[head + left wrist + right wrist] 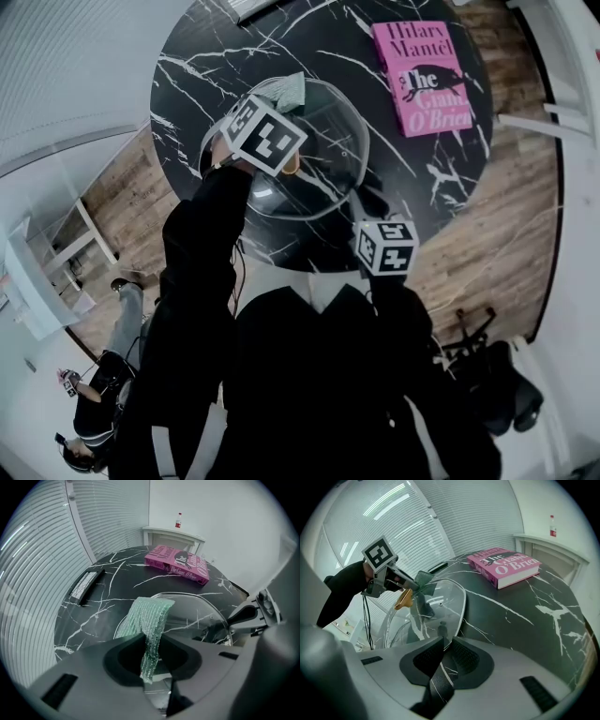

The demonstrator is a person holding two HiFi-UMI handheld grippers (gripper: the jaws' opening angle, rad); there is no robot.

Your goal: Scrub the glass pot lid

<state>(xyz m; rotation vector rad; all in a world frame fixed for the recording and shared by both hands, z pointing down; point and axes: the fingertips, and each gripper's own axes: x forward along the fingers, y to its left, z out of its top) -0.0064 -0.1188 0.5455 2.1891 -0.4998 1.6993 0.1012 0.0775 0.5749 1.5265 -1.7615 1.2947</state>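
The glass pot lid sits mid-table on the round black marble table. My left gripper is shut on a green scrubbing cloth, whose free end lies on the glass. In the left gripper view the cloth runs from between the jaws of the left gripper onto the lid. My right gripper is shut on the near rim of the lid, which is tilted up on edge. The right gripper view also shows the left gripper with the cloth against the lid's far side.
A pink book lies on the table's far right. A dark flat remote-like bar lies near the far left edge. A white side table with a small bottle stands beyond. A person is on the floor at lower left.
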